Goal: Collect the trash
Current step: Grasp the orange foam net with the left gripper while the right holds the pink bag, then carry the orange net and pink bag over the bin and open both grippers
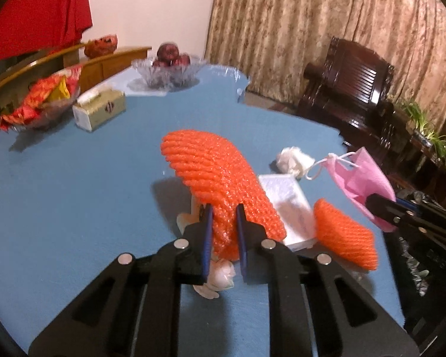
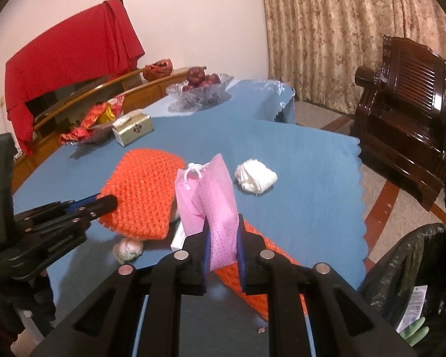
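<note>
My left gripper (image 1: 224, 220) is shut on one end of a large orange foam net (image 1: 211, 172), which is lifted off the blue table (image 1: 74, 193). A second orange net (image 1: 345, 235) lies to its right, beside a white packet (image 1: 288, 205). A crumpled white tissue (image 1: 293, 160) sits farther back, and a pale wad (image 1: 220, 276) lies under the left fingers. My right gripper (image 2: 223, 238) is shut on a pink face mask (image 2: 211, 196) that stands up between its pads. In the right wrist view the left gripper (image 2: 110, 200) comes in from the left with the orange net (image 2: 145, 190).
A black trash bag (image 2: 416, 273) stands open off the table's near right edge. At the back of the table are a glass bowl of apples (image 1: 169, 68), a tissue box (image 1: 99, 108) and a bowl of red packets (image 1: 41, 98). A dark wooden chair (image 2: 401, 113) stands to the right.
</note>
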